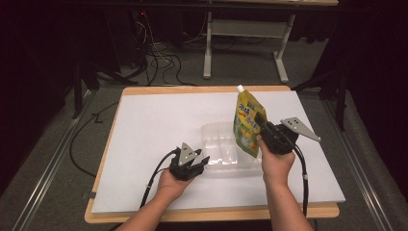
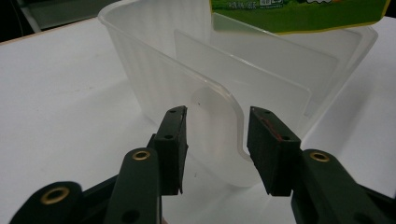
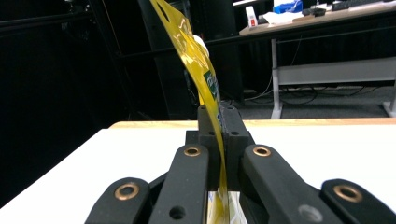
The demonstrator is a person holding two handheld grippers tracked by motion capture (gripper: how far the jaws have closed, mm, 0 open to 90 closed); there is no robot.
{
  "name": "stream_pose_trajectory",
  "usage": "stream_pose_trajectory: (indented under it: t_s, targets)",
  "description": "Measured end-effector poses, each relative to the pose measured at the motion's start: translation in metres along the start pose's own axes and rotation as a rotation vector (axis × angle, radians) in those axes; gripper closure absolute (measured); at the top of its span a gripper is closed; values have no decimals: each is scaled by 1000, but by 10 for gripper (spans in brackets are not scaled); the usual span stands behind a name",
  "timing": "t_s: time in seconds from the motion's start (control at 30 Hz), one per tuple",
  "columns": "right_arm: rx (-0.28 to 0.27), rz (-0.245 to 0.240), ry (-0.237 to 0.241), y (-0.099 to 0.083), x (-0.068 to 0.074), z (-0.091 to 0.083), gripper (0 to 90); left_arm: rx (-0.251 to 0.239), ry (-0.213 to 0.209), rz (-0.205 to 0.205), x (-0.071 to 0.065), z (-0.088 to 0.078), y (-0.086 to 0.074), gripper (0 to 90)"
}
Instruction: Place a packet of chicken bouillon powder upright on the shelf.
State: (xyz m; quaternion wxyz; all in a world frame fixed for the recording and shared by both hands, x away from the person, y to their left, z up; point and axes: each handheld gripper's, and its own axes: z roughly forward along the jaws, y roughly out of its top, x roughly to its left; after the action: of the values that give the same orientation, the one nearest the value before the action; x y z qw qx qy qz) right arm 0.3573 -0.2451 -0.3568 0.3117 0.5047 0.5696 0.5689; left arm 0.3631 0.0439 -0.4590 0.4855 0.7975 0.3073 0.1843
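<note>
One yellow-green spouted pouch is being held pinched by the right gripper, right of centre in the high view, above one clear divided tray. The tray's near rim is being straddled, untouched, by the left gripper, narrowly parted. One white board is lying beneath.

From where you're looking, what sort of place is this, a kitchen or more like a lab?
Most likely a lab or office workroom, not a kitchen. A white-topped table stands on grey carpet, loose cables trail across the floor behind it, and a desk with office clutter stands against dark surroundings.
</note>
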Motion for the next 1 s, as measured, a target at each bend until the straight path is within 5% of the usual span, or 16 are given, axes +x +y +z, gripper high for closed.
stream_pose_trajectory:
  t_s: [1.0]
  targets:
    - [-74,21,48,-36,-5,-4,900,8,-1,-24,0,0,1,639]
